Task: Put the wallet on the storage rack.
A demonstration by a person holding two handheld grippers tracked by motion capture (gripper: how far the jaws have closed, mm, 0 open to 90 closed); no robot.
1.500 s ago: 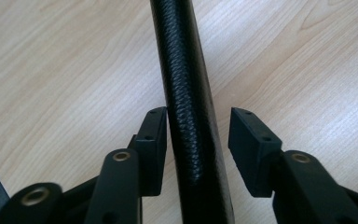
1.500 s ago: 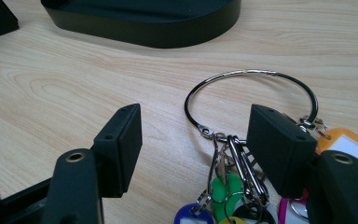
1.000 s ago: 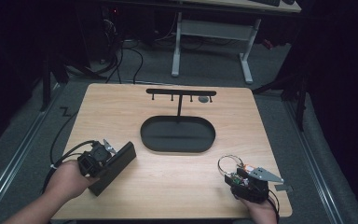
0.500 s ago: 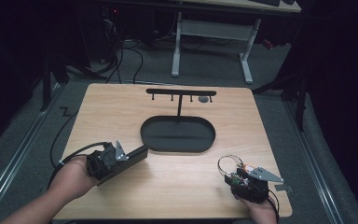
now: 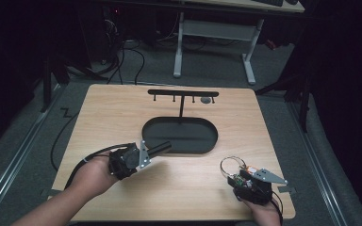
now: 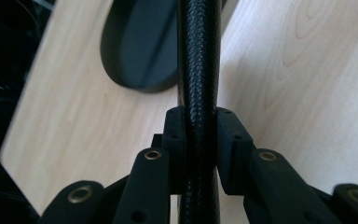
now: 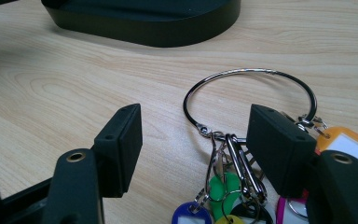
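My left gripper [image 5: 148, 152] is shut on a flat black leather-textured case [image 5: 163, 148], held on edge and off the table. Its far end points at the near left rim of the black oval base [image 5: 195, 146] of a stand. In the left gripper view both pads [image 6: 230, 140] press on the case [image 6: 198, 56], with the base [image 6: 140, 51] beyond. My right gripper [image 5: 238, 174] rests at the table's front right, open. Its jaws [image 7: 198, 123] stand either side of a metal key ring [image 7: 242, 72] with several coloured tags [image 7: 223, 186] lying on the wood.
A thin post rises from the oval base to a black crossbar [image 5: 183, 92] with several small hooks; a grey disc [image 5: 206, 100] hangs near its right end. The light wooden table [image 5: 113, 117] is ringed by dark floor, cables and a white desk frame [image 5: 212, 33] behind.
My left gripper has carried the case right and slightly up towards the oval base, turning it from broadside to edge-on. The right gripper and the keys have stayed put.
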